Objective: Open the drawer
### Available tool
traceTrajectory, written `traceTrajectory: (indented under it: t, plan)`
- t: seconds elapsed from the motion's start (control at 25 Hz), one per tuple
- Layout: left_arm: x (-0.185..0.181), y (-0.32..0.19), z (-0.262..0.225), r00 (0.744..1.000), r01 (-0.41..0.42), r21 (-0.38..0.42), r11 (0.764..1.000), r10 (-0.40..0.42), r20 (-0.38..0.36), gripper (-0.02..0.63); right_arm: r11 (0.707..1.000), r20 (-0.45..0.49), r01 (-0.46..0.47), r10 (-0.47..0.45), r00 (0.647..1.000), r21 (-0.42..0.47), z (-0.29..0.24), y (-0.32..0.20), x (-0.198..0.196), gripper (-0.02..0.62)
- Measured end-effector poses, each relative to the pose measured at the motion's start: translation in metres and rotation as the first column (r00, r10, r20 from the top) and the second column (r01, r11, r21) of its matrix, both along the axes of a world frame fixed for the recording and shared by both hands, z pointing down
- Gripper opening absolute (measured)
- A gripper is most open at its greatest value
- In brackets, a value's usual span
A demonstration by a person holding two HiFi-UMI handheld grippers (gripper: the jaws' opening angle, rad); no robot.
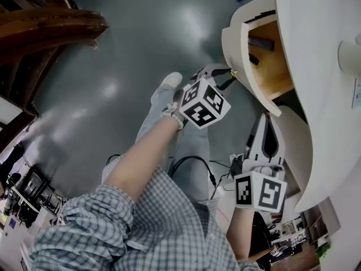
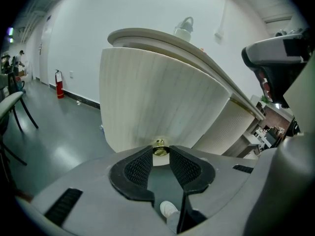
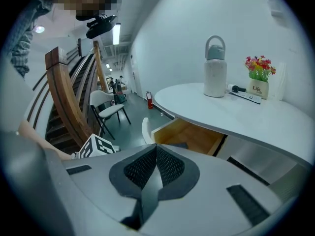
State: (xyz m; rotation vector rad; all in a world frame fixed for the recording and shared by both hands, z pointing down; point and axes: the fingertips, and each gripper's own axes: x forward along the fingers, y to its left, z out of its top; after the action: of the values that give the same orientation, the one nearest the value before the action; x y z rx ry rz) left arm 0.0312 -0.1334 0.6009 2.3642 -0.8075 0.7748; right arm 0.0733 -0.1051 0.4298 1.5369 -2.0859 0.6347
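brass knob (image 2: 159,148) on the pale curved front of the drawer (image 2: 157,97) is pinched between the pads of the left gripper (image 2: 160,152), whose jaws stand narrow on it. the drawer (image 1: 271,66) stands well out from under the white desk (image 3: 236,113), its wooden inside showing, with dark items in it that cannot be made out. the right gripper (image 3: 156,150) has its jaws together on nothing and sits apart from the drawer, beside the desk's ribbed base (image 1: 296,145).
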Motion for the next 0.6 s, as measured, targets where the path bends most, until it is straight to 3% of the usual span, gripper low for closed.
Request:
traceTrajectory:
  t: [0.28,0.6]
  plan:
    - [-0.016,0.018,0.0,0.999,-0.038,-0.007,0.999,0.038,0.034,0.112,1.0,0.004,0.007,-0.007,1.0,0.007,-0.006,-0.001,-0.004,0.008]
    - [-0.029,0.033,0.002,0.997,-0.027,-0.035,0.999,0.03,0.068,0.112,1.0,0.014,0.0,0.0,1.0,0.002,-0.009,0.0,-0.011,0.009]
